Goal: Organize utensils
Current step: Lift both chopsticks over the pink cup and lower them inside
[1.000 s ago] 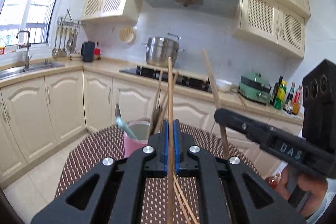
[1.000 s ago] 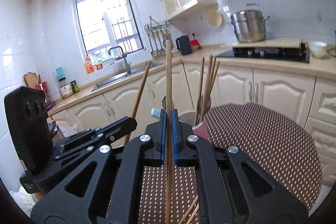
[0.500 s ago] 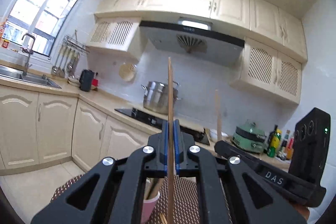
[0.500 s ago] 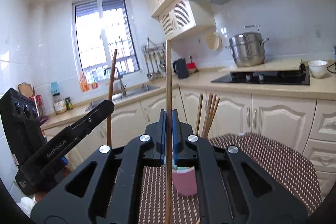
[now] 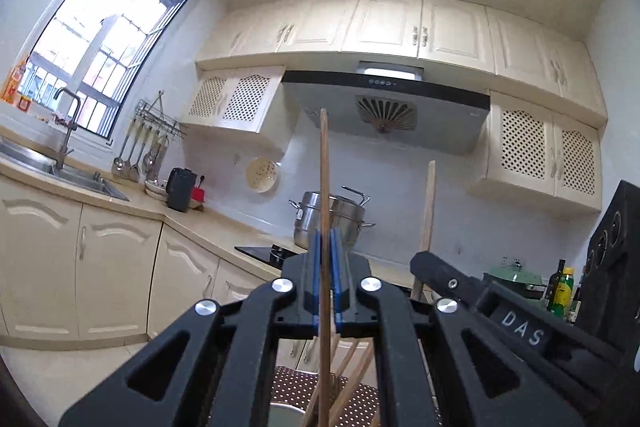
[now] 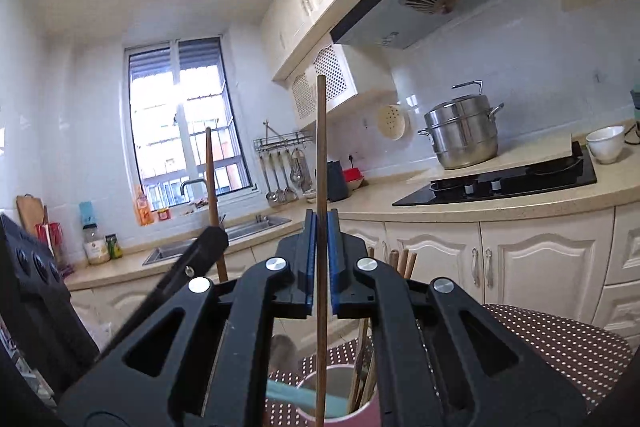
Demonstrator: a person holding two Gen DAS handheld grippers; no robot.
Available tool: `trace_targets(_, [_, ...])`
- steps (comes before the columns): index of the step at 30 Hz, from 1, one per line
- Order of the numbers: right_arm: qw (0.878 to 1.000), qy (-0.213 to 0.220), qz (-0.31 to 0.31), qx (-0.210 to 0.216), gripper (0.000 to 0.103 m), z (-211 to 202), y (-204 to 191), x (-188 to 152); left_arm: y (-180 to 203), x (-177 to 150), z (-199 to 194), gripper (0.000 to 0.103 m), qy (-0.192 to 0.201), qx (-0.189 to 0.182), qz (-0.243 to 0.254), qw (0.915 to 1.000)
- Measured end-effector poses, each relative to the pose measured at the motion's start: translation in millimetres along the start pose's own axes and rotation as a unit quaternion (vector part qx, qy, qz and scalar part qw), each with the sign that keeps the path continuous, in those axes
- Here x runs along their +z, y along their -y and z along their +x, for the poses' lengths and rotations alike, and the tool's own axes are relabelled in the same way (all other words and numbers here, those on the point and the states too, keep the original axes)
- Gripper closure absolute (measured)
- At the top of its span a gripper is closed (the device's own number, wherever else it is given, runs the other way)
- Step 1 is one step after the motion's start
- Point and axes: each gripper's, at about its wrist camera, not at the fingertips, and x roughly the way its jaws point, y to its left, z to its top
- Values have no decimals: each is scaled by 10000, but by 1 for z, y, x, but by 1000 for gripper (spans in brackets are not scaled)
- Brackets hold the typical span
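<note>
Two upright wooden chopsticks (image 5: 324,187) (image 6: 320,155) above pink cup (image 6: 340,403) of utensils

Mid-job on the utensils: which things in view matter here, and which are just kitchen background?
Job:
left chopstick, clamped in left gripper
right chopstick, clamped in right gripper
pink cup holding chopsticks

Background:
steel pot
white bowl
hanging ladles
sink

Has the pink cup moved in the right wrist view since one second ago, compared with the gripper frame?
Yes. The pink cup now sits lower, at the bottom edge under the right gripper; the camera likely rose, not the cup.
</note>
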Motion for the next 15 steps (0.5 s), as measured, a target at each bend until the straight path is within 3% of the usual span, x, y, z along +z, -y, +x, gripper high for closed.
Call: trace_targets(15, [10000,-20,47,26,97,29,22,-27,-9,-42,29,98,-39,179,155,9997])
